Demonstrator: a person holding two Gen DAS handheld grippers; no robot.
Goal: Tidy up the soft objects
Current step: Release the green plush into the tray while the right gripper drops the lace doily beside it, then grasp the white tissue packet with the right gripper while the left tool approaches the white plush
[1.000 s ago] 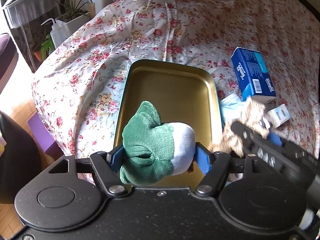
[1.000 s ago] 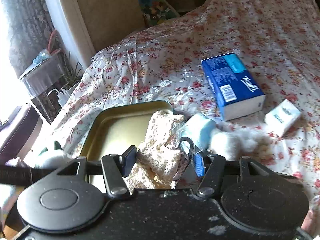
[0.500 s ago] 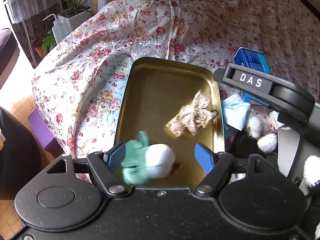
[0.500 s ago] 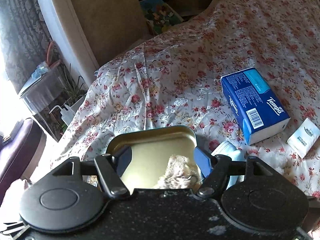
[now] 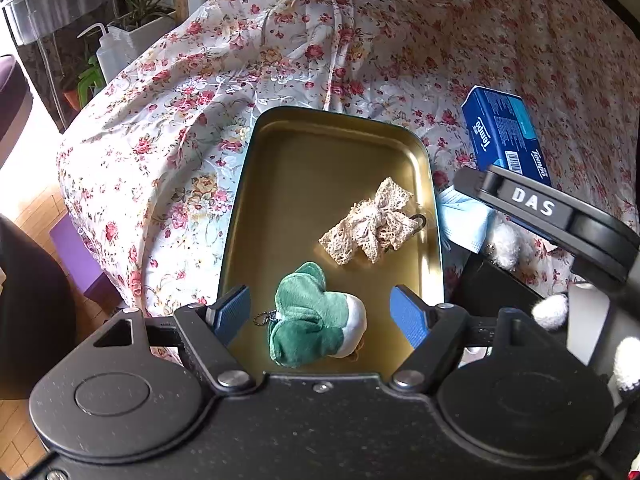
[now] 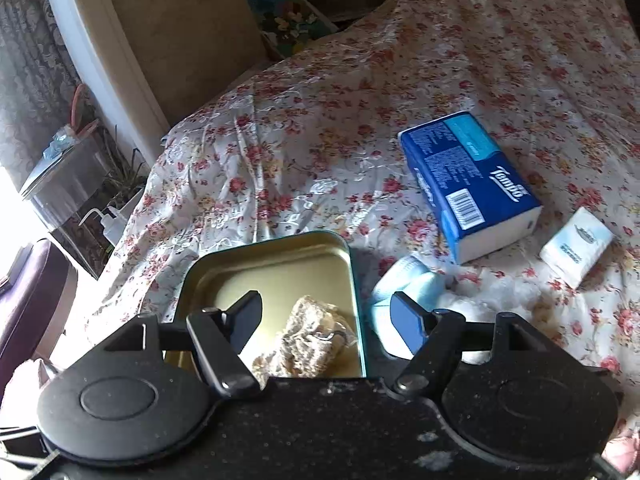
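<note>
Nearest the left wrist camera, the left gripper [image 5: 320,312] hangs with its blue-padded jaws spread wide and holding nothing; between them, touching neither pad, the green and white plush toy with a small ball chain [image 5: 316,318] lies on the near end of the shallow gold-coloured metal tray with a teal rim [image 5: 320,148]. Just beyond the toy, toward the tray's right wall, rests the beige crocheted lace bow [image 5: 370,224]. The right gripper [image 6: 326,314] is likewise parted and empty, poised above the tray's right edge with the lace bow [image 6: 308,336] below it. Beside the tray on the rose-patterned bedsheet [image 5: 280,52] lie a pale blue face mask [image 5: 460,220] and a fluffy white plush piece [image 6: 484,300]. Farther out sit a blue Tempo tissue pack [image 6: 468,184] and a small white tissue packet [image 6: 576,246].
</note>
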